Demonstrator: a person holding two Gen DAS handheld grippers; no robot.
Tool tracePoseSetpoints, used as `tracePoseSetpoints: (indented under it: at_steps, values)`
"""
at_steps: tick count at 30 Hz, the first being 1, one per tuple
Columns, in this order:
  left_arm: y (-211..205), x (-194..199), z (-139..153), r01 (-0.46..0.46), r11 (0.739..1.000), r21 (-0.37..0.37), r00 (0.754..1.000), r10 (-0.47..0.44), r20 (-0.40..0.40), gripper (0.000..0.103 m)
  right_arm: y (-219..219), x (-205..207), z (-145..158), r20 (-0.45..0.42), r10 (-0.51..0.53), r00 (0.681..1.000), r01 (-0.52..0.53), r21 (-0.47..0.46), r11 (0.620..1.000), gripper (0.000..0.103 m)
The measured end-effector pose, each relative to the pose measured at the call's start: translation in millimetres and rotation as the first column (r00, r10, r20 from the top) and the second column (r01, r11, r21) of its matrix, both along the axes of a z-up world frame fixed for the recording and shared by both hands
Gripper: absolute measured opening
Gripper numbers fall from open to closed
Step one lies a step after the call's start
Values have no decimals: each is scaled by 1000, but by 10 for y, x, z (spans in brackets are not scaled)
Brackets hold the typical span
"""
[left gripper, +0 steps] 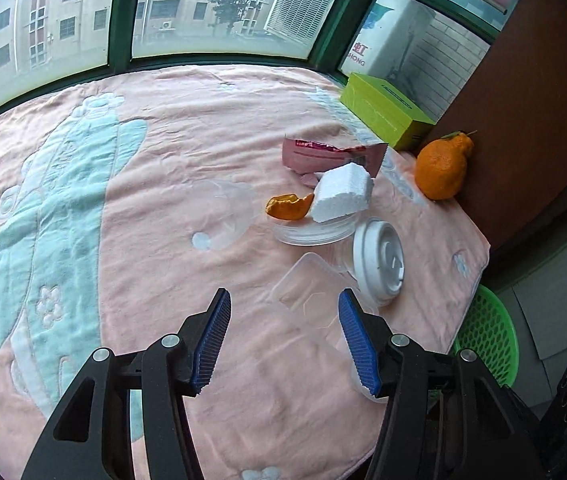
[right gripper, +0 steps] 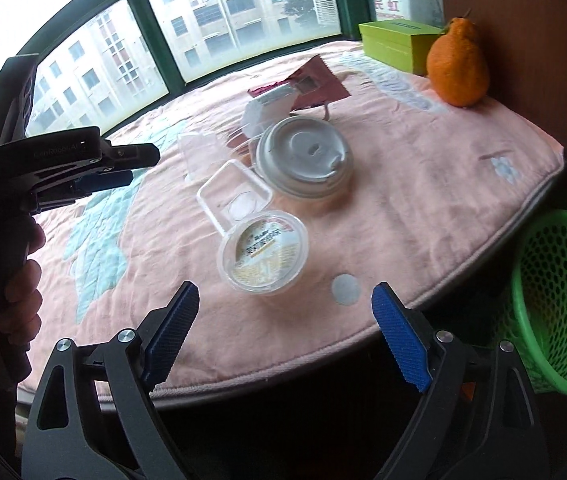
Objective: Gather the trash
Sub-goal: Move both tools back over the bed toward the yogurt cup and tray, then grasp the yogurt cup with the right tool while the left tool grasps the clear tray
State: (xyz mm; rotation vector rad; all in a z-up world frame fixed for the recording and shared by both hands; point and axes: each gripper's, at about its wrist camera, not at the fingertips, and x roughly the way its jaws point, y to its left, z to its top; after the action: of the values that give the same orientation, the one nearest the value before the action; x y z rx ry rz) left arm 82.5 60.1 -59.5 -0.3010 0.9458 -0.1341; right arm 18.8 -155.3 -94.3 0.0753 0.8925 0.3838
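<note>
Trash lies on a pink-clothed table [left gripper: 163,200]: a clear rectangular tray [left gripper: 307,284], a white cup lid [left gripper: 379,260], a foam chunk [left gripper: 343,194], an orange peel [left gripper: 287,206], a pink wrapper [left gripper: 323,152] and a clear cup [left gripper: 223,212]. My left gripper [left gripper: 283,320] is open just short of the clear tray. In the right wrist view, a round clear tub with a printed label [right gripper: 263,256] lies in front of my open right gripper [right gripper: 283,304]. The tray [right gripper: 235,196] and lid [right gripper: 303,156] lie behind it. The left gripper [right gripper: 95,168] shows at the left.
A green mesh basket [right gripper: 551,300] stands below the table's right edge; it also shows in the left wrist view [left gripper: 487,336]. A whole orange fruit [left gripper: 443,168] and a green box [left gripper: 387,112] sit at the back right by a brown wall. Windows run behind the table.
</note>
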Motion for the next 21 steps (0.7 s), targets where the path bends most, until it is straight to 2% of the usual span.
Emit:
tracePoseSetpoints:
  at_steps: [9, 14, 21]
  values:
    - [243, -15, -121, -50, 998, -37, 998, 49, -26, 54, 351, 269, -157, -23, 70, 997, -72, -92, 993, 88]
    - [282, 0, -171, -54, 997, -46, 998, 52, -38, 54, 427, 403, -288, -40, 70, 997, -75, -145, 987, 88]
    - [227, 67, -288, -43, 998, -53, 997, 39, -66, 54, 438, 467, -319, -40, 66, 997, -71, -154, 986, 85]
